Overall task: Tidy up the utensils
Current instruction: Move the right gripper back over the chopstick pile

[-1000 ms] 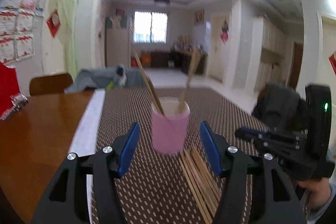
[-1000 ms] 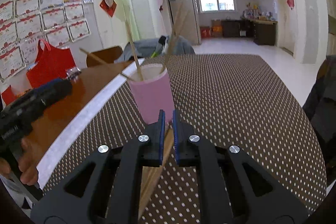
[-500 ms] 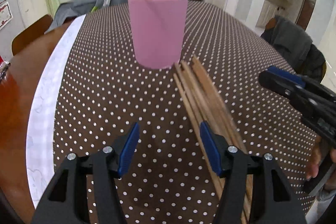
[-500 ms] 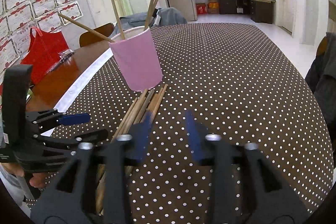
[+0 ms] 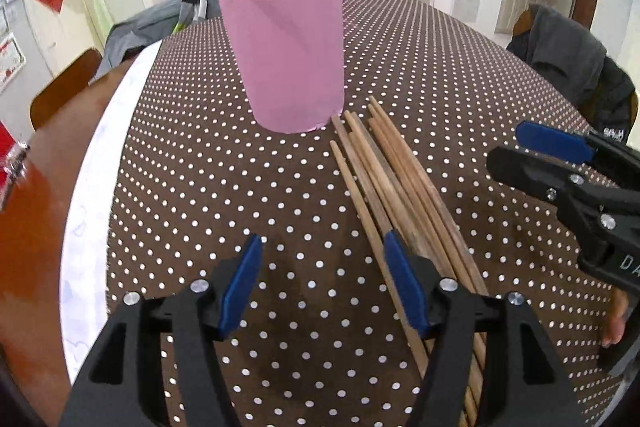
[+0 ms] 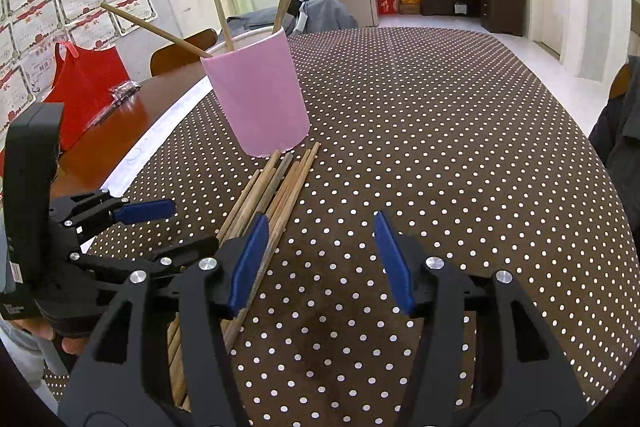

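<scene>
A pink cup [image 5: 286,55] stands on the dotted tablecloth and holds several wooden chopsticks [image 6: 224,15]; it also shows in the right wrist view [image 6: 260,95]. A bundle of loose chopsticks [image 5: 394,183] lies flat just in front of the cup, also seen in the right wrist view [image 6: 272,191]. My left gripper [image 5: 322,281] is open and empty, low over the cloth, with its right finger over the bundle. My right gripper [image 6: 320,263] is open and empty, with its left finger over the bundle. Each gripper shows in the other's view, the right one [image 5: 560,163] and the left one [image 6: 132,223].
The brown dotted tablecloth [image 6: 440,147] covers the table; bare wood [image 5: 36,219] lies to the left past a white edge strip. A red bag [image 6: 84,87] sits at the far left. A chair with a dark jacket [image 5: 568,59] stands at the right.
The right gripper has opened, letting go of a chopstick it pinched, and pulled back. The left gripper has tilted down and moved close to the cup and the bundle.
</scene>
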The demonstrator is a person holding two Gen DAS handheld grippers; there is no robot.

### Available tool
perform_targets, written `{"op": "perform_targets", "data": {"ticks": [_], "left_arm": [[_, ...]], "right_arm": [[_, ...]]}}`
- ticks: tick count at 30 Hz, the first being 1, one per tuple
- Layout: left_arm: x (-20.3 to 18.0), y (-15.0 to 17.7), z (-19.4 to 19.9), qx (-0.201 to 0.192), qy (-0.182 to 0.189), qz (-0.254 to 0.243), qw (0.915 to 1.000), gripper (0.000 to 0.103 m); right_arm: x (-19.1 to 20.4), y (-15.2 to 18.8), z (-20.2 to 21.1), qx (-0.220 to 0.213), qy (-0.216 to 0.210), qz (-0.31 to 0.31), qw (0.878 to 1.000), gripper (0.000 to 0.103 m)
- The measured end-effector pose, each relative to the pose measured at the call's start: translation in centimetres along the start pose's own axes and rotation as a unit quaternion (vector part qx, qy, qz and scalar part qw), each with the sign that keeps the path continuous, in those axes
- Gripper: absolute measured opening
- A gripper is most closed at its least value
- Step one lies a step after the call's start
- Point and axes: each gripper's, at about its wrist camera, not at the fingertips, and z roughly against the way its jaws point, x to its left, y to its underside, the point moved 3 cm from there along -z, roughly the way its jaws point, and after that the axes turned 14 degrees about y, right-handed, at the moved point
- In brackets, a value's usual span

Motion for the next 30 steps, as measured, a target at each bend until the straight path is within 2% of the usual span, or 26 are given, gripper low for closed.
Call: {"op": "perform_targets", "data": {"ticks": [3,5,8,17,21,27,30], "left_arm": [[-0.6,-0.1,0.1,0.009,-0.012,-0.017,0.9997,0.063],[-0.9,0.0,-0.2,0.033,-0.015,-0.015,0.9992,0.064],[-1.1,0.1,-0.2,0.033,-0.018,-0.024,0.9990,0.065],[1.0,0.1,-0.2,0.030,0.021,-0.019,0.9992,0.065],[2.2,-0.4,-0.3,0.024,0.034,-0.014,0.9991,0.057],[3.3,-0.5,-0.5,0.021,0.042,0.005,0.9989,0.056],[2.6,-0.3,-0.3,0.027,0.050,0.001,0.9984,0.047]], "right_arm": [[0.0,0.0,-0.2,0.004,-0.002,-0.002,1.000,0.055],[0.0,0.0,-0.3,0.006,-0.004,-0.003,1.000,0.056],[0.0,0.0,-0.4,0.008,-0.004,-0.001,1.000,0.056],[1.5,0.6,-1.6,0.041,0.023,0.051,0.998,0.056],[2.7,0.9,-2.3,0.056,0.023,0.074,0.995,0.056],[3.8,1.2,-3.1,0.066,0.035,0.096,0.993,0.058],[3.9,1.1,-3.0,0.067,0.055,0.116,0.989,0.059]]}}
